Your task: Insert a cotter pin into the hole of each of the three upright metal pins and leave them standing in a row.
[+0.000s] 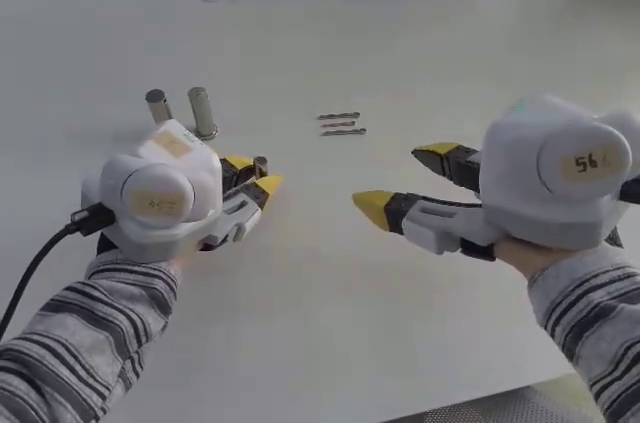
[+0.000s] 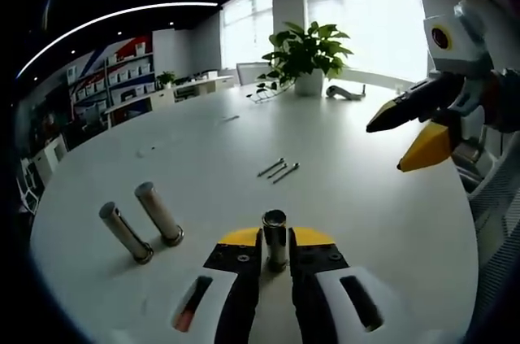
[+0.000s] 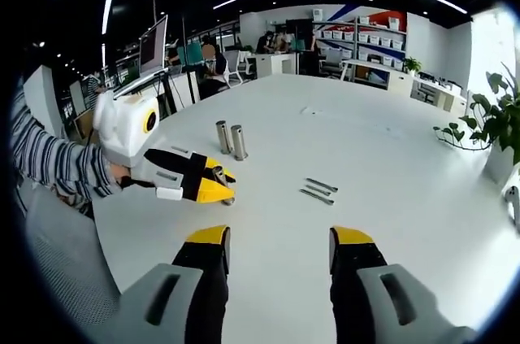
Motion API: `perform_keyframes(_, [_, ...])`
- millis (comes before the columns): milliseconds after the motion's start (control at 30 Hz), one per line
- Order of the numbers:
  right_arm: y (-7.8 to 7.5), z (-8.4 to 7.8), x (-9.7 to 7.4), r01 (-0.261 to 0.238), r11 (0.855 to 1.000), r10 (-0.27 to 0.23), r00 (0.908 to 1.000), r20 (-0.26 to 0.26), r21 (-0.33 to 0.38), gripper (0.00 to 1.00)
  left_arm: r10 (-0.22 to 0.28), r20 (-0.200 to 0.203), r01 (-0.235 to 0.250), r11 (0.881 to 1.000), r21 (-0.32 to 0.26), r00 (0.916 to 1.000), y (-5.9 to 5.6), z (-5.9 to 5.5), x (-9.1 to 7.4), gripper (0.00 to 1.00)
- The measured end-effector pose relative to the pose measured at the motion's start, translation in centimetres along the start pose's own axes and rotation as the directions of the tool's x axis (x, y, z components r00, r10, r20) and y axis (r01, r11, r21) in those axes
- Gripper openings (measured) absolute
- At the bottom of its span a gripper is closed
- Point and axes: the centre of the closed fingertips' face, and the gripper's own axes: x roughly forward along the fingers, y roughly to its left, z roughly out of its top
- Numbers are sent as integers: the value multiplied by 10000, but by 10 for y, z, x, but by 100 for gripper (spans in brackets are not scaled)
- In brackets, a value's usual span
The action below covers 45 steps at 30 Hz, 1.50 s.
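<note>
Standing upright on the bench (image 1: 320, 333), the metal pin (image 2: 275, 226) looks stiff, smooth and probably slippery, so the left hand-held gripper (image 1: 254, 173) clenches it low on its shaft, while three thin, light cotter pins (image 1: 341, 124) lie ahead of the right hand-held gripper (image 3: 280, 248), released and empty.

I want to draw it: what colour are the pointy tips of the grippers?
Yellow. The right gripper shows them best in the right gripper view.

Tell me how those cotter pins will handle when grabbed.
The cotter pins look thin and lie flat, so probably light and awkward to pinch off the table. They look metal: likely stiff, slippery. Lying close together, neighbours may shift.
</note>
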Motion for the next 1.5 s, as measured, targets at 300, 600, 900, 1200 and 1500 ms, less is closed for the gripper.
perform_keyframes(300, [-8, 12, 7, -344, 9973, 324, 9989, -327, -641, 39, 9, -55, -10, 9999, -161, 10000, 1, 2, -7, 23])
perform_keyframes(600, [-33, 22, 31, -898, 9867, 746, 9907, -1135, -1352, 28, 506, -9, -504, 9941, -962, 9987, 5, 4, -28, 38])
perform_keyframes(900, [-48, 21, 56, -1498, 9718, 1095, 9706, -2144, -1820, 18, 1132, 48, -1111, 9815, -1557, 9936, 6, 7, -48, 54])
perform_keyframes(1200, [-53, 25, 76, -2262, 9461, 1548, 9446, -2895, -2320, 10, 1761, -95, -1748, 9667, -1871, 9843, 18, 2, -69, 65])
perform_keyframes(1500, [-60, 19, 99, -2796, 9081, 1510, 9130, -3790, -3118, 6, 1971, -367, -2004, 9571, -2095, 9797, 19, -6, -83, 71])
